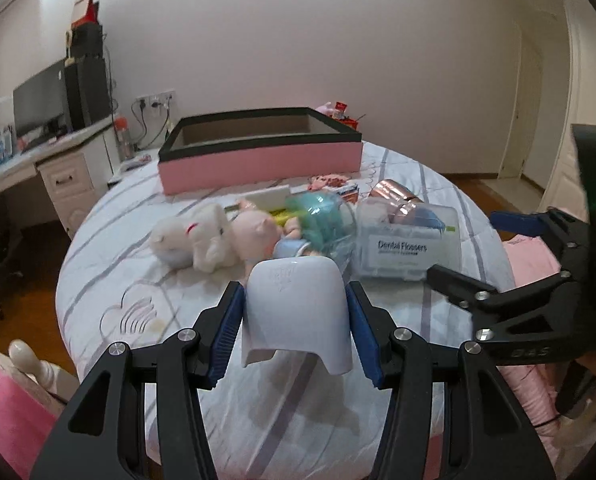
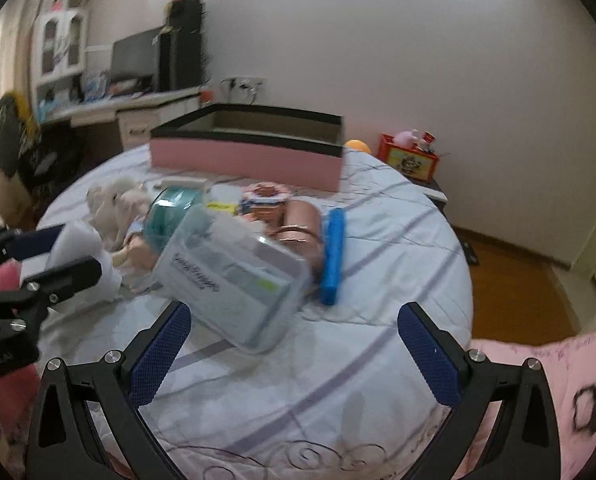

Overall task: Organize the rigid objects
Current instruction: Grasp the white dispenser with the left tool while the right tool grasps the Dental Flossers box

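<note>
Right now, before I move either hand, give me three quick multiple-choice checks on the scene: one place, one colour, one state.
1. Where is the dental flossers box?
A. Inside the pink box
B. On the bed beside the toys
C. On the desk

2. What colour are the side walls of the open box?
A. Pink
B. Green
C. Yellow

3. What is the left gripper doing?
A. Open, empty
B. Out of view
C. Clamped on a white object

B: it lies on the bedspread.
A: pink walls, black rim.
C: both pads press its sides.
</note>
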Demonstrator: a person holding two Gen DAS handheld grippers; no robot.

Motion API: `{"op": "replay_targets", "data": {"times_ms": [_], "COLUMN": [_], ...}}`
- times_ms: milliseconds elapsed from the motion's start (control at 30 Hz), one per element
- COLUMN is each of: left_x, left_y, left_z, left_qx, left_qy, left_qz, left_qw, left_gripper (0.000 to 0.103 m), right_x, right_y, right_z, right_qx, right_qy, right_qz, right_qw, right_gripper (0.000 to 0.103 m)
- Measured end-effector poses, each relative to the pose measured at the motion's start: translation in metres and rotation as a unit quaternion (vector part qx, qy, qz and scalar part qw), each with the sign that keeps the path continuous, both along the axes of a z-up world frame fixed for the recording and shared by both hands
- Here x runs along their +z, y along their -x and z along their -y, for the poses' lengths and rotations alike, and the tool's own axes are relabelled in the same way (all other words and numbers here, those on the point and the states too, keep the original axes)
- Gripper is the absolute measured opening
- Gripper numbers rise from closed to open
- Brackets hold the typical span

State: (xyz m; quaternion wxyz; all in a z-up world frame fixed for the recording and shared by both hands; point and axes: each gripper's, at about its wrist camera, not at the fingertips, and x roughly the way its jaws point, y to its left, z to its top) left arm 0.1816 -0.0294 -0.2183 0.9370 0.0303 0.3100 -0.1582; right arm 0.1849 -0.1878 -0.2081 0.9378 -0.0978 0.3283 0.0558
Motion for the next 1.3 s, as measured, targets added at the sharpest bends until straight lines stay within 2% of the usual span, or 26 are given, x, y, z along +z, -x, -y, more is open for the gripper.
{"op": "replay_targets", "data": {"times_ms": [167,267,300,367,500,567,600,700,933,1067,1133,1300], "left_x": [-0.01,-0.013,-0.015,-0.021,-0.03,-0.032,-0.031,-0.027,-0.012,-0.012,-0.015,-0.019], "left_y": [-0.005,-0.009,-0.01,-0.013,-0.019,-0.02,-0.02,-0.019,-0.017,-0.021,-0.021,-0.024], "left_z": [-0.017,-0.02,-0.021,-0.02,-0.015,-0.012,-0.01,-0.01,-0.012,-0.01,-0.01,-0.01], "left_qx": [0.004,0.005,0.005,0.001,-0.003,-0.005,-0.004,0.001,0.013,0.012,0.014,0.013], "left_qy": [0.027,0.046,0.047,0.051,0.044,0.031,0.024,0.022,0.015,0.008,0.006,0.002], "left_qz": [-0.026,-0.027,-0.03,-0.039,-0.052,-0.05,-0.047,-0.04,-0.021,-0.027,-0.032,-0.04], "left_qw": [0.9993,0.9986,0.9985,0.998,0.9977,0.9982,0.9986,0.999,0.9996,0.9995,0.9994,0.9991], "left_gripper": [0.053,0.055,0.061,0.064,0.062,0.055,0.055,0.055,0.055,0.055,0.055,0.055], "right_x": [-0.006,-0.008,-0.008,-0.008,-0.011,-0.014,-0.015,-0.015,-0.003,-0.005,-0.006,-0.001], "right_y": [-0.013,-0.023,-0.025,-0.027,-0.032,-0.033,-0.034,-0.034,-0.029,-0.025,-0.02,-0.023], "right_z": [-0.013,-0.017,-0.018,-0.018,-0.021,-0.024,-0.024,-0.019,0.007,0.009,0.004,-0.004], "right_qx": [0.032,0.054,0.06,0.066,0.075,0.09,0.087,0.078,0.045,0.032,0.041,0.059], "right_qy": [0.034,0.057,0.06,0.054,0.067,0.069,0.068,0.047,-0.051,-0.082,-0.076,-0.054], "right_qz": [-0.004,-0.008,-0.007,-0.006,-0.017,-0.022,-0.026,-0.03,-0.02,-0.059,-0.074,-0.049], "right_qw": [0.999,0.997,0.996,0.996,0.995,0.993,0.994,0.995,0.998,0.994,0.994,0.996], "right_gripper": [0.103,0.103,0.103,0.103,0.103,0.09,0.087,0.085,0.078,0.071,0.069,0.069]}}
